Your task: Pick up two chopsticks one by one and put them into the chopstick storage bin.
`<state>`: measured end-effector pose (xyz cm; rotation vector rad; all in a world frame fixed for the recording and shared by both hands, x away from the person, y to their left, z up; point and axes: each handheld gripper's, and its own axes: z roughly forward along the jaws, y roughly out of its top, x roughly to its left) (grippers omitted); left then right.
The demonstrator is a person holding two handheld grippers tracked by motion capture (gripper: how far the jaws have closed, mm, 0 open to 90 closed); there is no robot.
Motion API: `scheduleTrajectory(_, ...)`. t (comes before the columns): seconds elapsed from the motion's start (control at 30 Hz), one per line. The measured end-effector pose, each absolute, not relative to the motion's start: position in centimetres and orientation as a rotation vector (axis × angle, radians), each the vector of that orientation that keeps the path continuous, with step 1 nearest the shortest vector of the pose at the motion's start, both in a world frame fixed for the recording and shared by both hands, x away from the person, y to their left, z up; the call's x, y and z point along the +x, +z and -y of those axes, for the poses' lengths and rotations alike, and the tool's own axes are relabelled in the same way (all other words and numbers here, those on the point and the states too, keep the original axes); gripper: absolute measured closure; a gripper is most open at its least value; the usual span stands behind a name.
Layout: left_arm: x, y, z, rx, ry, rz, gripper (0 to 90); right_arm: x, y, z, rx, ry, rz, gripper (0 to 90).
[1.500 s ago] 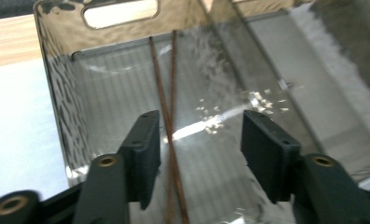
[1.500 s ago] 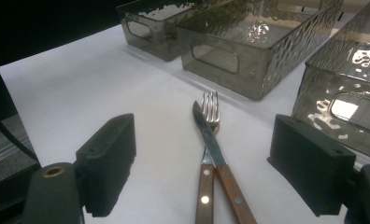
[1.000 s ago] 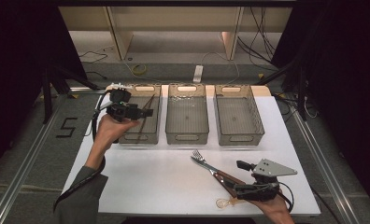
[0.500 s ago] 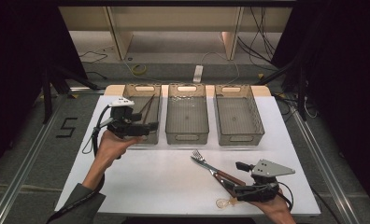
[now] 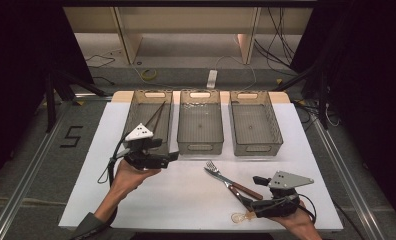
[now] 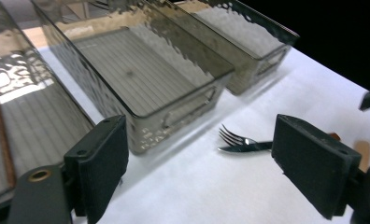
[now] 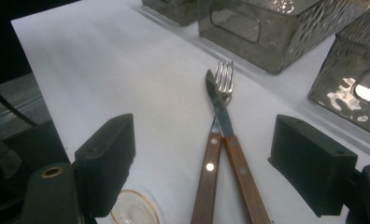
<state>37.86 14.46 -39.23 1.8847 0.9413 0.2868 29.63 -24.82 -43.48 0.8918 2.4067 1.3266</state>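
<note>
Table (image 5: 186,200) carries three bins; left bin (image 5: 148,107) holds chopsticks (image 5: 156,116); left gripper (image 5: 172,156) gapes empty, jaws just opening; right gripper (image 5: 251,197) (also unclenched) straddles fork (image 5: 217,171) and knife (image 5: 241,189) lying crossed near it.

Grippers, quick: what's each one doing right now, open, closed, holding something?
Left gripper: open, has just been opening, holding nothing.
Right gripper: open, holding nothing; the fork and knife lie between its fingers.

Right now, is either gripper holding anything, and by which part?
Nothing is held. The left gripper is open beside the left bin; the right gripper is open around the fork and knife handles.
</note>
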Motion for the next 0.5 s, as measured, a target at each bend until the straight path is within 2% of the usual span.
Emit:
scheduleTrajectory(0.3,36.0,-39.8,-14.8,1.900,0.337,-0.926,18.2,29.7,-43.8,25.1,0.881,1.248,-2.513,22.4)
scheduleTrajectory(0.5,35.3,-40.6,-15.4,1.879,0.322,-0.939,18.1,29.5,-43.9,25.1,0.847,1.155,-2.577,22.4)
